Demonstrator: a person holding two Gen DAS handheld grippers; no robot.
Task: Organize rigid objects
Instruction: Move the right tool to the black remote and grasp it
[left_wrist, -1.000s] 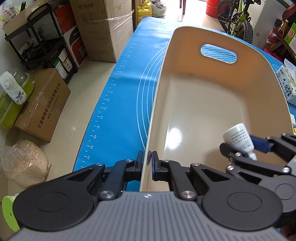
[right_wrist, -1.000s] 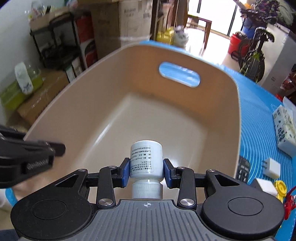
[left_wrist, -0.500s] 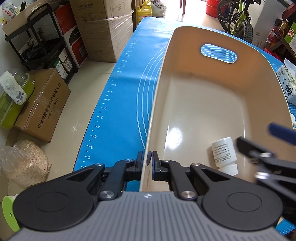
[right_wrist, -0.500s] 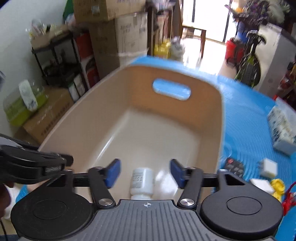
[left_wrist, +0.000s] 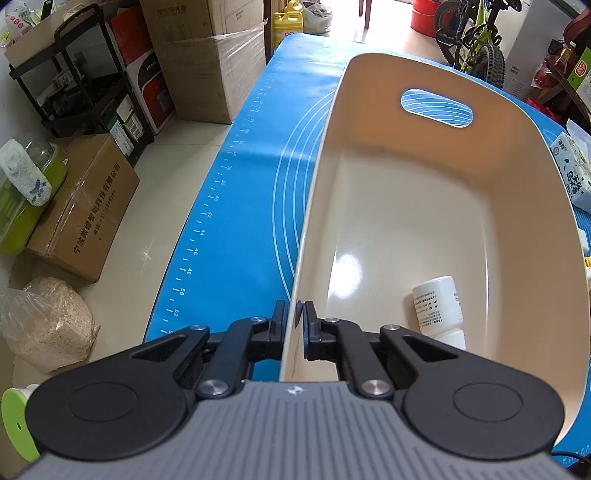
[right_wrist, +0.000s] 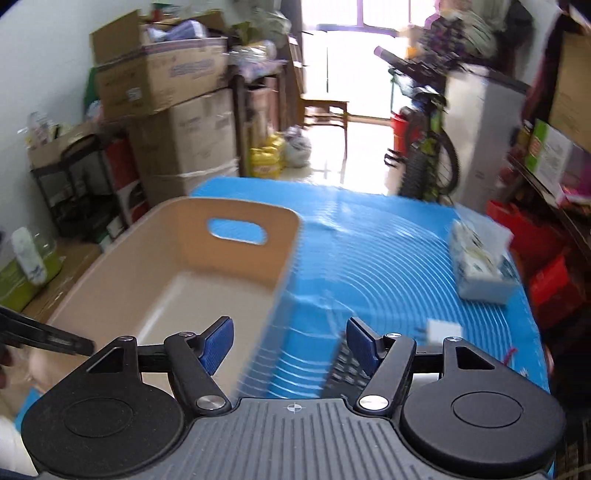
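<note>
A beige bin with a handle slot stands on the blue mat. A white bottle lies on its side on the bin floor near the front. My left gripper is shut on the bin's near left rim. My right gripper is open and empty, raised above the mat to the right of the bin. A black remote lies on the mat below it, and a white charger lies to its right.
A tissue pack lies on the mat at the far right. Cardboard boxes, a black shelf rack and a bicycle stand around the table.
My right gripper opened and dropped the white bottle into the bin, then rose and swung right over the mat. My left gripper has kept its hold on the rim.
</note>
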